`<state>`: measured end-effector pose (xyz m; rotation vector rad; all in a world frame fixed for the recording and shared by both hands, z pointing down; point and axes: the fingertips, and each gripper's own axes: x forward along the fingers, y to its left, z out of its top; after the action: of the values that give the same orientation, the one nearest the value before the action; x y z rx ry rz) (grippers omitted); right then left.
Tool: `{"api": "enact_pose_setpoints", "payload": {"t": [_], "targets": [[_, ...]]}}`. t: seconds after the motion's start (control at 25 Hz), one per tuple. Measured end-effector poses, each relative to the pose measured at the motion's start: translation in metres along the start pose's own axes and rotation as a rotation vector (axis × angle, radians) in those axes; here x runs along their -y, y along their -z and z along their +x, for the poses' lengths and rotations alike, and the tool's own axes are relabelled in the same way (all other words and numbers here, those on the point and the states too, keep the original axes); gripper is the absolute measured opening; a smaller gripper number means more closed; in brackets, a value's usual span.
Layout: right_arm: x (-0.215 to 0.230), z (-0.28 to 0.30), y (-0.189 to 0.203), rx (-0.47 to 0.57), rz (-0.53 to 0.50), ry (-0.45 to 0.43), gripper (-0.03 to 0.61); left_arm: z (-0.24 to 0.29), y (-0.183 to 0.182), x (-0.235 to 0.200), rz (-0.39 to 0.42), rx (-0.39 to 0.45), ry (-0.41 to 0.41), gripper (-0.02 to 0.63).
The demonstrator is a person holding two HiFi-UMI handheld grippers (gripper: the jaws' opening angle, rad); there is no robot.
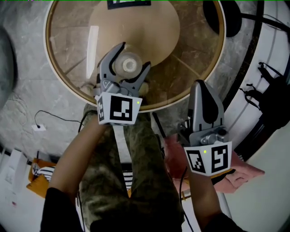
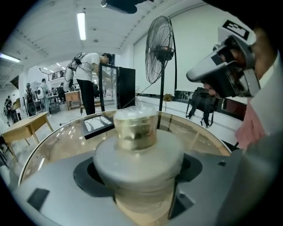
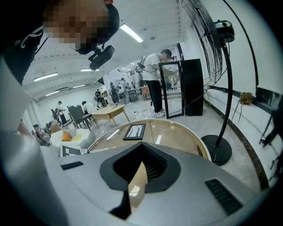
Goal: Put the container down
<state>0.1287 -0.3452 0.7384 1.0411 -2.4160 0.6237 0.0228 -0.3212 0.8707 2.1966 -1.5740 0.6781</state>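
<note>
My left gripper (image 1: 132, 59) is shut on the container (image 1: 128, 65), a small clear jar with a wide pale collar, held over the near part of the round glass table (image 1: 63, 77). In the left gripper view the container (image 2: 135, 128) fills the middle between the grey jaws and looks blurred. I cannot tell whether it touches the glass. My right gripper (image 1: 202, 88) is shut and holds nothing. It hangs off the table's near right edge, above the person's lap. In the right gripper view, the right gripper (image 3: 137, 181) shows only a thin slit between its jaws.
A black flat frame (image 1: 129, 3) lies at the table's far side. A standing fan's base (image 1: 222, 18) is on the floor at the back right, with black bags (image 1: 272, 81) by the wall. Pink cloth (image 1: 240, 174) lies under my right hand. People and desks stand far off.
</note>
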Motion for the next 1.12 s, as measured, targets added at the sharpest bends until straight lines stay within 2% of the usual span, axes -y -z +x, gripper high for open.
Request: {"api": "enact_pose_setpoints", "payload": {"t": [0.16, 0.4, 0.68, 0.92, 1.12], "targets": [[-0.008, -0.006, 0.004, -0.004, -0.006, -0.008, 0.021, -0.010, 0.017, 0.003, 0.040, -0.043, 0.014, 0.353], [-0.015, -0.017, 0.003, 0.005, -0.006, 0.001, 0.021, -0.011, 0.023, 0.009, 0.061, -0.062, 0.046, 0.353], [-0.026, -0.037, 0.011, 0.012, 0.011, 0.027, 0.021, -0.031, 0.027, 0.003, 0.076, -0.050, 0.026, 0.357], [-0.039, -0.059, 0.026, -0.025, 0.013, 0.084, 0.021, -0.075, 0.023, -0.002, 0.010, -0.060, 0.053, 0.358], [-0.061, -0.088, 0.012, -0.027, 0.033, 0.111, 0.021, -0.125, -0.026, -0.005, -0.054, -0.009, 0.102, 0.357]]}}
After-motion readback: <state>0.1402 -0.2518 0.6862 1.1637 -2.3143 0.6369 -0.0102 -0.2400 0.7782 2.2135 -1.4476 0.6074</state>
